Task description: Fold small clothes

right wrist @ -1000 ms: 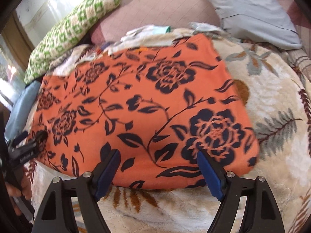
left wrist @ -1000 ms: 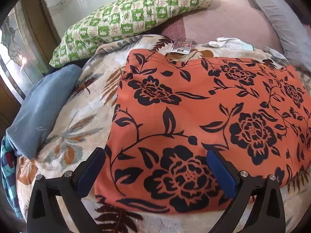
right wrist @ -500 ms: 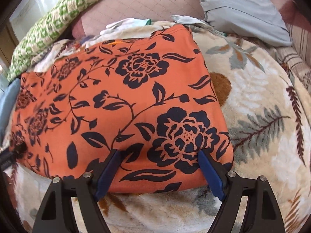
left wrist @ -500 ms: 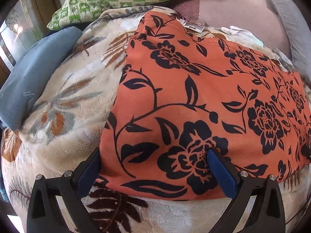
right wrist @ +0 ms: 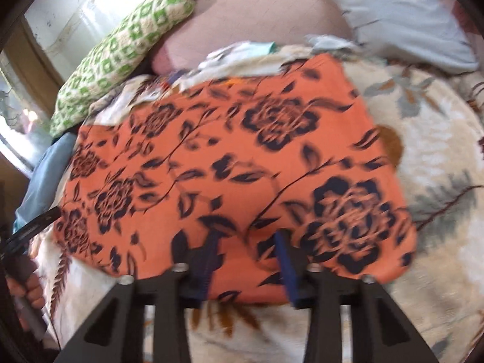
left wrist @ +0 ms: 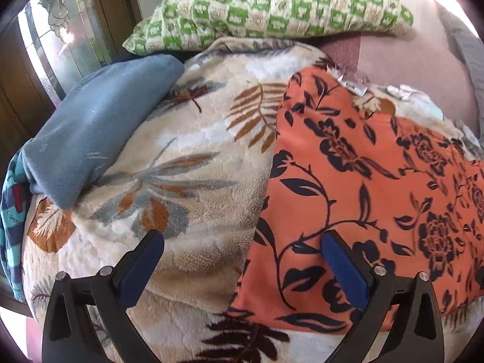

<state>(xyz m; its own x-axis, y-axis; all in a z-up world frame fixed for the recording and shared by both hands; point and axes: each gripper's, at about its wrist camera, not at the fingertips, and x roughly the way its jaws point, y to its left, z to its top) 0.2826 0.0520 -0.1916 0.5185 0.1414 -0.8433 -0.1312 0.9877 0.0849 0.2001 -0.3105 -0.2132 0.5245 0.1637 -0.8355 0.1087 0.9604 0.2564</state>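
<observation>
**Orange floral cloth spread on the blanket, one tong wide, one narrowed**

At the bottom of the left wrist view, the left gripper [left wrist: 242,260] stands wide, nothing between its blue pads. Its right pad lies over the near left corner of the orange floral cloth [left wrist: 363,187]; its left pad is over the bare leaf-print blanket [left wrist: 187,157].

At the bottom centre of the right wrist view, the right gripper [right wrist: 246,267] has its pads drawn in to a narrow gap over the near edge of the orange floral cloth [right wrist: 230,163]. The view is blurred, so I cannot tell whether fabric is pinched between them.

The cloth lies flat on the blanket, filling the right half of the left view and the middle of the right view. At the lower left edge of the right view, a hand [right wrist: 28,284] grips the handle of the other tool.

Further back, a blue folded fabric [left wrist: 93,133] sits at the left of the left view, touching the blanket. Beyond it, at the top, lies a green checked pillow [left wrist: 272,9]. In the upper right of the right view rests a pale grey pillow [right wrist: 399,15].
</observation>
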